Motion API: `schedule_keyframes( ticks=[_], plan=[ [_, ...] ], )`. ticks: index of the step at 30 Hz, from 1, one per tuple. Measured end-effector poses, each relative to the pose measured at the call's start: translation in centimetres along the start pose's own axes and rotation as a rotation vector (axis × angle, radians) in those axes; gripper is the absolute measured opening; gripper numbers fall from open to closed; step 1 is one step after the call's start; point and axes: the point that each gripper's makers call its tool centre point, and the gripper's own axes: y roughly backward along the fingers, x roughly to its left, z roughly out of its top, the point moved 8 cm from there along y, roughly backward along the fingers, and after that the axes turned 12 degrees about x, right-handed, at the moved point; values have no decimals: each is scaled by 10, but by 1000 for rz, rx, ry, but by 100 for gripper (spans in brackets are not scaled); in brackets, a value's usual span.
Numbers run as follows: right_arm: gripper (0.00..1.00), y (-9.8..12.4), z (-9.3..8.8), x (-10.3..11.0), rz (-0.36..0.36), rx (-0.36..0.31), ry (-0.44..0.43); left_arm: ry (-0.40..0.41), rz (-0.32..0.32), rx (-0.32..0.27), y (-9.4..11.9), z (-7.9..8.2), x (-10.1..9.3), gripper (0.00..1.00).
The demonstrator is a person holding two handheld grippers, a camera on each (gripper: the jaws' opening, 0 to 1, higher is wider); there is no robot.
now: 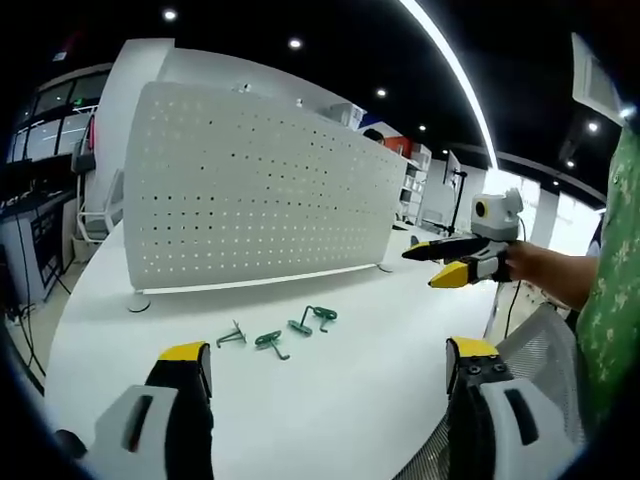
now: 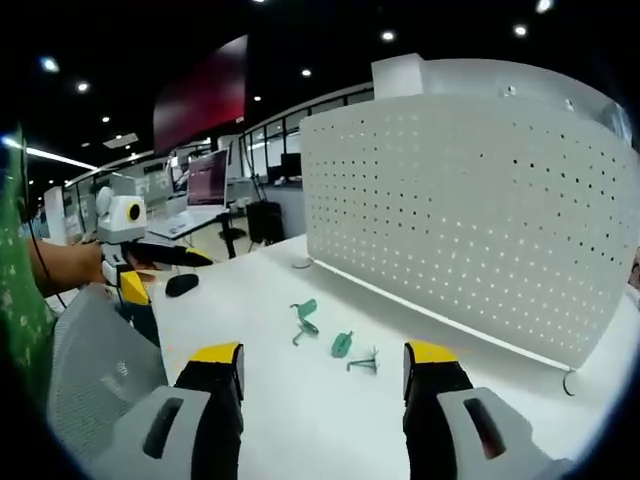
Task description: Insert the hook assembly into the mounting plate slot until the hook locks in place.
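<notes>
Left tongs and right tongs spread, empty; hooks on worktop looked light, stiff, best pinched mid-shank.

My left gripper view looks from the near left edge of the white table toward the perforated panel, set back from it. My right gripper view faces the same panel from the near right. Both share the green hooks lying between, and each catches the other gripper at its side.
</notes>
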Motion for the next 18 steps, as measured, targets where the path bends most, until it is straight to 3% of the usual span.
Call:
schedule_keyframes(
  ticks=[9, 18],
  plan=[
    [47, -20, -3, -16, -38, 21, 38, 0, 4, 1, 0, 0, 0, 99],
    [40, -41, -15, -32, -63, 83, 71, 0, 5, 12, -2, 0, 0, 99]
  ],
)
